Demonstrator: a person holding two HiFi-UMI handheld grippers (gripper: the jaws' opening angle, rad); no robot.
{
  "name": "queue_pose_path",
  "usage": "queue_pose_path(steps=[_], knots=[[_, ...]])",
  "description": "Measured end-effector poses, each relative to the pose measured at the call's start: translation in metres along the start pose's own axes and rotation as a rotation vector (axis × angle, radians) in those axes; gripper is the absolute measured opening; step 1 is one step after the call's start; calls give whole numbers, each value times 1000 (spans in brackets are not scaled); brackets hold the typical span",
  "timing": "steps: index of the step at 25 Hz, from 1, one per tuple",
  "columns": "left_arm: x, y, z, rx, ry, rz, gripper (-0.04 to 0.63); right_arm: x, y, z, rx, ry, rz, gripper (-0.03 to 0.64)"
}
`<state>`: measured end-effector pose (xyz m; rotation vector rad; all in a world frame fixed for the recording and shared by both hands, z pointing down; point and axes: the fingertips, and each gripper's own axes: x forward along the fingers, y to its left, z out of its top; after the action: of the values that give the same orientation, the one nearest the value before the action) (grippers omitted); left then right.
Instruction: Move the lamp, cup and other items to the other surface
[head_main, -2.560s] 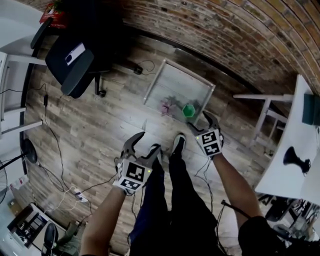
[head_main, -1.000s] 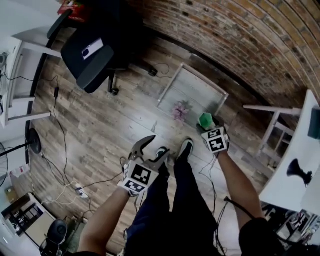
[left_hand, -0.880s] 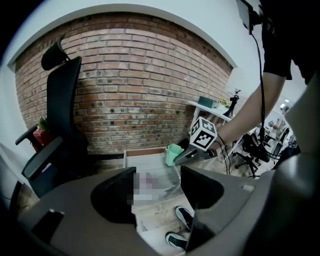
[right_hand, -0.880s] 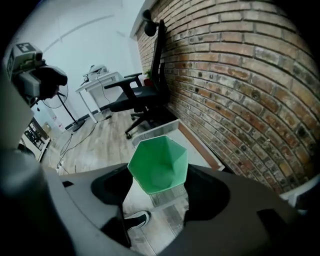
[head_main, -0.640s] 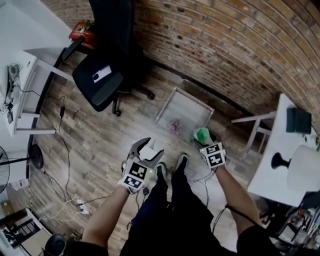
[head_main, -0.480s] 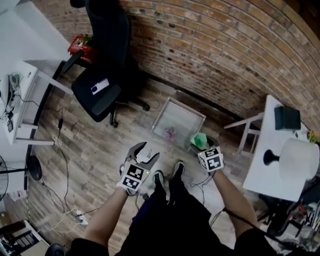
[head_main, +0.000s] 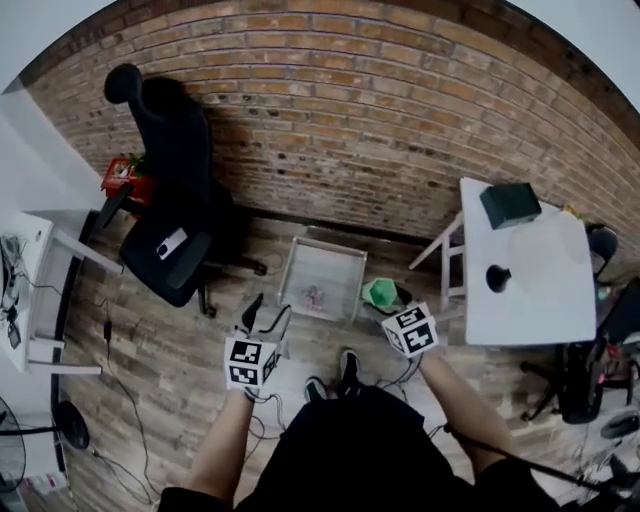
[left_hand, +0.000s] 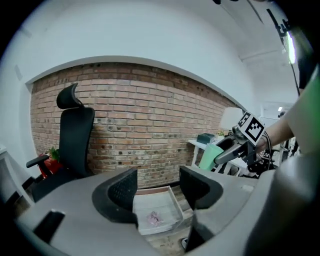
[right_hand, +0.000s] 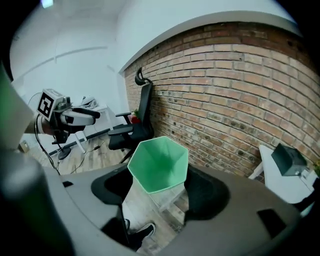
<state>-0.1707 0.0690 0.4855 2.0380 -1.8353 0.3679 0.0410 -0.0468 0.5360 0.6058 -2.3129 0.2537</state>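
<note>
Green cup clamped in the right gripper.
Left gripper gapes empty, pointing toward the tray; the cup's base is hidden between the jaws.

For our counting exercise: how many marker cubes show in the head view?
2: a marker cube on the left gripper, another on the right gripper holding the green cup. None seems hidden.
</note>
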Motion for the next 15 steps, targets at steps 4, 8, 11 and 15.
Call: queue_pose_path(steps=[4,8,11,15], knots=[[2,-27,9,35,-30,-61,259,-34,-14,-8,64,-28,-57,326],[5,-47,2,54,-29,-113,257,-58,-26,-28,106,-15,-109,326],[7,-62,-6,66,-16,-145,256,-75,-40,-50,137,-7,-148,325],[13,-90,-12,87,2,-175,256,-105,-70,-80,185,-11,-203,325]])
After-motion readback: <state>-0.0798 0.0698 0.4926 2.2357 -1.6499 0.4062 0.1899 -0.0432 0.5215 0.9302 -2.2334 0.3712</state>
